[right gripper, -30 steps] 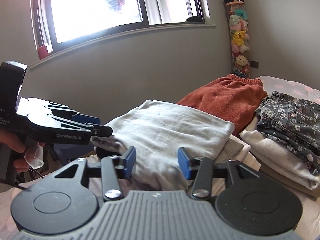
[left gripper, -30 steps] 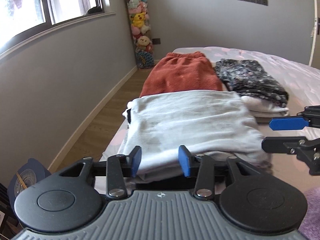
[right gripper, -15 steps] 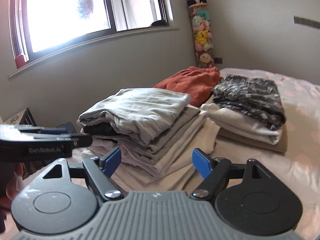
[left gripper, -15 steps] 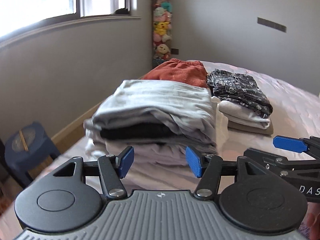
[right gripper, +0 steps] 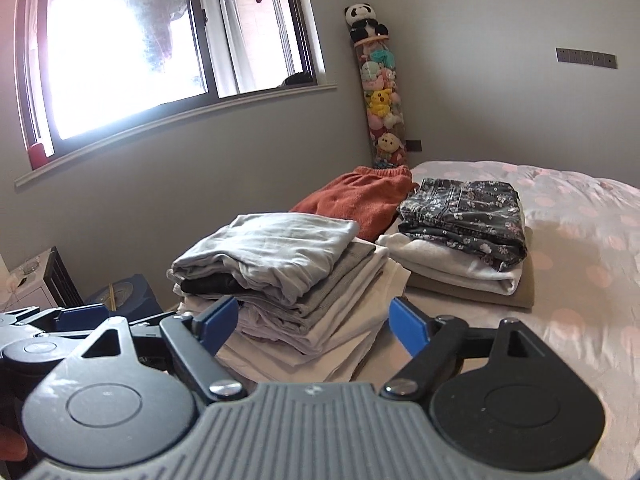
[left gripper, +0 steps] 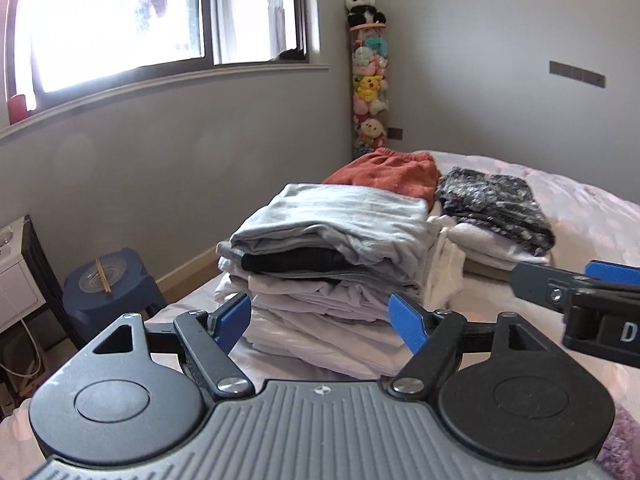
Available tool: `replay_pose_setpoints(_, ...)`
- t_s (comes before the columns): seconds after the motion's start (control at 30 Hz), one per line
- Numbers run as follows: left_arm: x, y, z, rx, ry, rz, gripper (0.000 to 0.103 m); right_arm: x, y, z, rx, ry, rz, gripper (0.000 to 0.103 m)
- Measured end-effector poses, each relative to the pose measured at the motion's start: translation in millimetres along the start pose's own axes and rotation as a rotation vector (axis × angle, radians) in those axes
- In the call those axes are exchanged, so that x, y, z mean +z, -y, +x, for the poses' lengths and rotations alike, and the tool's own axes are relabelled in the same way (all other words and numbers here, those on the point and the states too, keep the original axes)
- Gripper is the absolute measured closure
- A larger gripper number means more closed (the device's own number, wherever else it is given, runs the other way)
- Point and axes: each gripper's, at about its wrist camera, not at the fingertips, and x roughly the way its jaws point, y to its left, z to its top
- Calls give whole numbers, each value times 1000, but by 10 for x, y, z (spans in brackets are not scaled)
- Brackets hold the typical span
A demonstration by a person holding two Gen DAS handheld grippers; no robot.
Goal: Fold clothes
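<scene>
before the folded stack (left gripper: 332, 248), both grippers gape wide, right one (left gripper: 576, 280) lettered "d".

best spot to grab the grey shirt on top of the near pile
Judging by its pose, take the grey shirt at its rolled front fold, coming in level from the near side: that thick edge faces both open tongs and overhangs the black garment.

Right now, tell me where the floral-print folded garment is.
In the right wrist view the floral-print garment sits right of centre on the bed, topping a white and tan pile, right of the rust-orange garment.
</scene>
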Motion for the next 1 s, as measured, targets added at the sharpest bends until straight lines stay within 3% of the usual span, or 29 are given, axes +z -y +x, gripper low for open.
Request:
replay_pose_setpoints(0.47,204,47,-236,-18,-45,-62,26,253,-3,-329,20,-26,38,18)
replay_pose_setpoints(1.0,-11,104,-184,16,-102,-79,26,52,57,-312,-9,-62,54,14)
